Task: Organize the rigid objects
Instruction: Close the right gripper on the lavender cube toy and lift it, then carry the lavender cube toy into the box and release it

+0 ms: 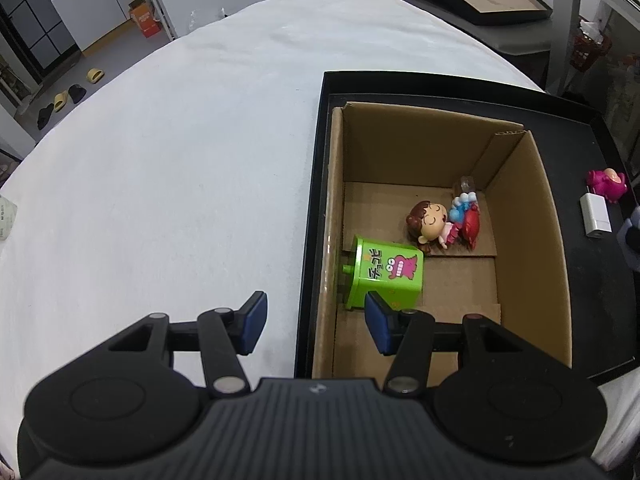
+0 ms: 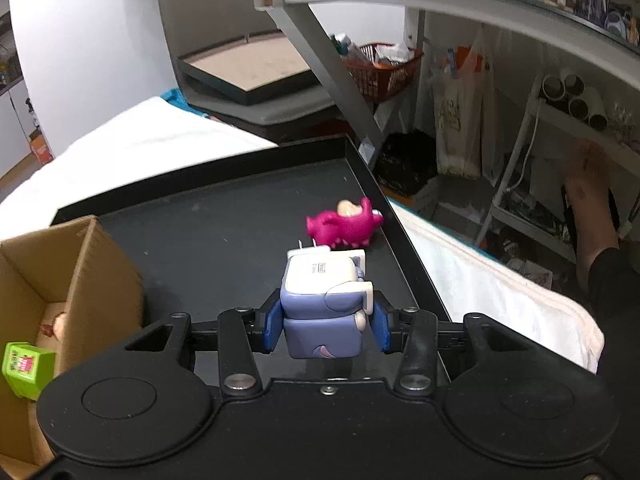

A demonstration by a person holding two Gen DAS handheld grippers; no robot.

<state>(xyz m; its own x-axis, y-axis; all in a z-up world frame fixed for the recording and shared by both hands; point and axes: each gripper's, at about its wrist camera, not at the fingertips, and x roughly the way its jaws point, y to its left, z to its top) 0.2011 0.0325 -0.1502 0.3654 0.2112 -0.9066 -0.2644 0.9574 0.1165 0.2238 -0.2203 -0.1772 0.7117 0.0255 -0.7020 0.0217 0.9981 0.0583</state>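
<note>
A cardboard box (image 1: 532,232) stands on a black tray (image 1: 440,88). Inside it lie a green toy box (image 1: 384,276), a doll figure (image 1: 430,226) and a red and blue toy (image 1: 468,216). My left gripper (image 1: 316,324) is open and empty above the box's near left wall. My right gripper (image 2: 326,330) is shut on a purple blocky figure (image 2: 324,320) and holds it above the tray (image 2: 224,216). A white charger (image 2: 320,272) lies just beyond it, and a pink toy (image 2: 346,228) lies further out. The charger (image 1: 596,214) and pink toy (image 1: 606,184) also show in the left wrist view.
The tray lies on a white cloth-covered table (image 1: 180,160). In the right wrist view the box (image 2: 48,280) stands at the left with the green toy box (image 2: 26,368) inside. A metal shelf frame (image 2: 332,64) and clutter stand beyond the table's right edge.
</note>
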